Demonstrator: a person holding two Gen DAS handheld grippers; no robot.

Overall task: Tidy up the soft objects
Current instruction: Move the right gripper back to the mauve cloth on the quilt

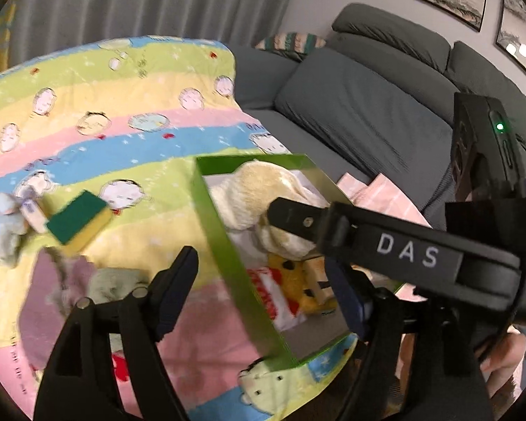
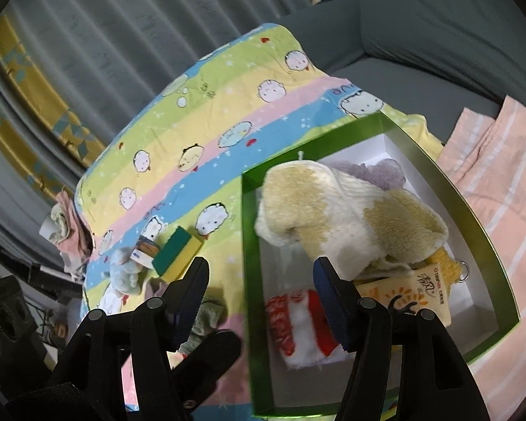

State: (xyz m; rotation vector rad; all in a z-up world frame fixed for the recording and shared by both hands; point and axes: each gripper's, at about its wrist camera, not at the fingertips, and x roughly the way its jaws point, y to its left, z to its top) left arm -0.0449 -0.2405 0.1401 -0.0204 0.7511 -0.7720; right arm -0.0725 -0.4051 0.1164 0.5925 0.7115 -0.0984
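Cream-yellow towel heaped in green box; sponge outside on quilt

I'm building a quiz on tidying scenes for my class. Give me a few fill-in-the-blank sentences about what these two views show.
1. The cream and tan plush towel lies inside the ____ box.
2. The sponge on the striped blanket has a yellow body and a ____ scouring side.
3. Behind the blanket stands a ____ sofa.
4. The left gripper has its jaws ____, with nothing clamped.

Missing words: green; green; grey; open
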